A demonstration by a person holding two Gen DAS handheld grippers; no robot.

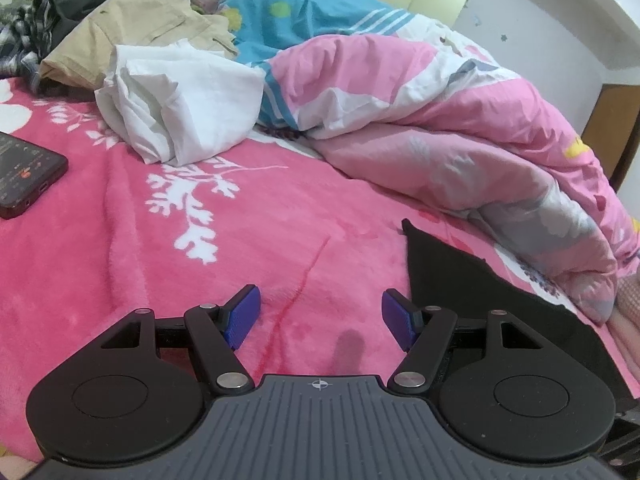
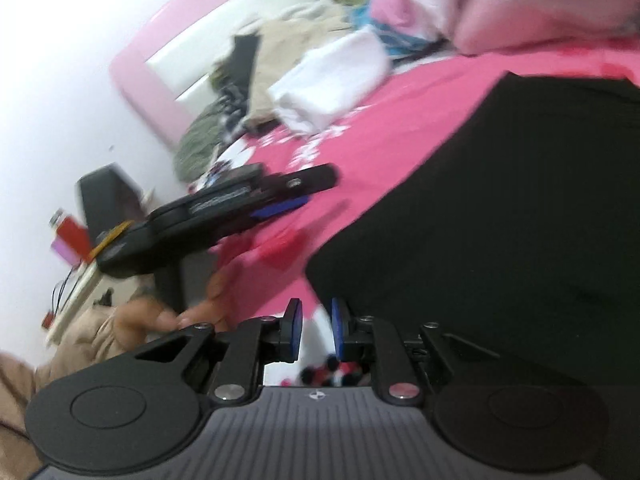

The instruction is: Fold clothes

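Both grippers hang over the pink blanket (image 1: pixel 120 264): the left gripper (image 1: pixel 320 316) spread wide and empty, the right gripper (image 2: pixel 314 330) narrowed with nothing between its pads. One black garment (image 2: pixel 500 208) lies flat just right of each. Farther off sit one phone (image 1: pixel 24 172), one white bundle (image 1: pixel 180 108), a tan garment (image 1: pixel 132 24) and a heaped quilt (image 1: pixel 460 120).

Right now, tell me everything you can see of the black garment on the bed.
The black garment is plain, dark, matte cloth, laid mostly flat on the pink blanket. From the left wrist view a pointed corner juts toward the crumpled pink duvet. Its near edge runs beside the right tongs, which look narrowly parted and grip nothing. No print or seams are discernible.
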